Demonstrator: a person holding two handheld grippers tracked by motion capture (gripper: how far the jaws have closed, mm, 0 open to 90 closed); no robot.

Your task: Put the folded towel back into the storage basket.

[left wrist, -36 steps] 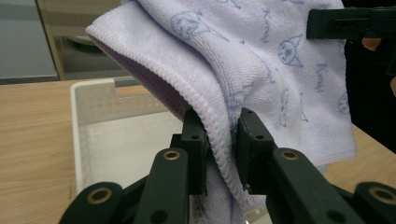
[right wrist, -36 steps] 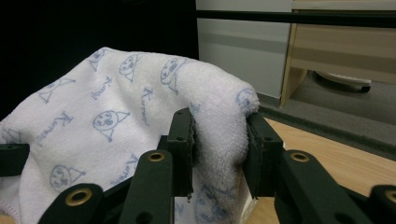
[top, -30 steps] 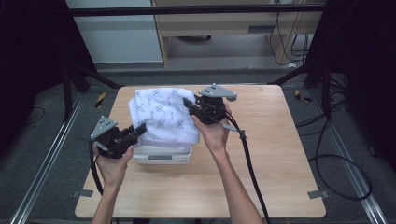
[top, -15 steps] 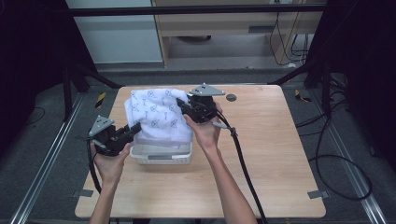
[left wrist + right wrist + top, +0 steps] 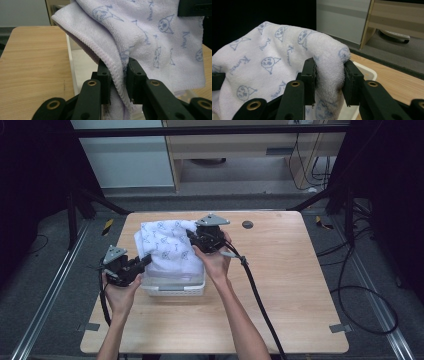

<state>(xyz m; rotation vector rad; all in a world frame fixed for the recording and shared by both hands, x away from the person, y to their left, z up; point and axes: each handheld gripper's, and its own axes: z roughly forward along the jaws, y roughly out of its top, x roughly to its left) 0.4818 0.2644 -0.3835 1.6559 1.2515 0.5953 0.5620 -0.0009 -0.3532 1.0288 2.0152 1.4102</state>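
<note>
A white towel [image 5: 167, 249] printed with small blue faces and writing hangs stretched over a white plastic basket [image 5: 172, 288] on the wooden table [image 5: 280, 285]. My left gripper [image 5: 142, 263] is shut on the towel's near-left hemmed edge [image 5: 118, 82], its pads pinching the fold. My right gripper [image 5: 192, 236] is shut on the far-right corner [image 5: 329, 75], where the cloth bunches thick between the pads. The towel's lower part sags into the basket [image 5: 364, 72]. The basket's white wall [image 5: 71, 67] runs below the cloth in the left gripper view.
A small dark round disc [image 5: 247, 224] lies on the table near its far edge. Black cables [image 5: 257, 295] trail from the grippers toward the near edge. A pale cabinet [image 5: 125, 155] and wooden shelving [image 5: 240, 145] stand beyond the table; dark frame posts flank it.
Both grippers have come down and toward the left with the towel held between them, so the cloth now hangs lower over the basket. Both grips stay the same.
</note>
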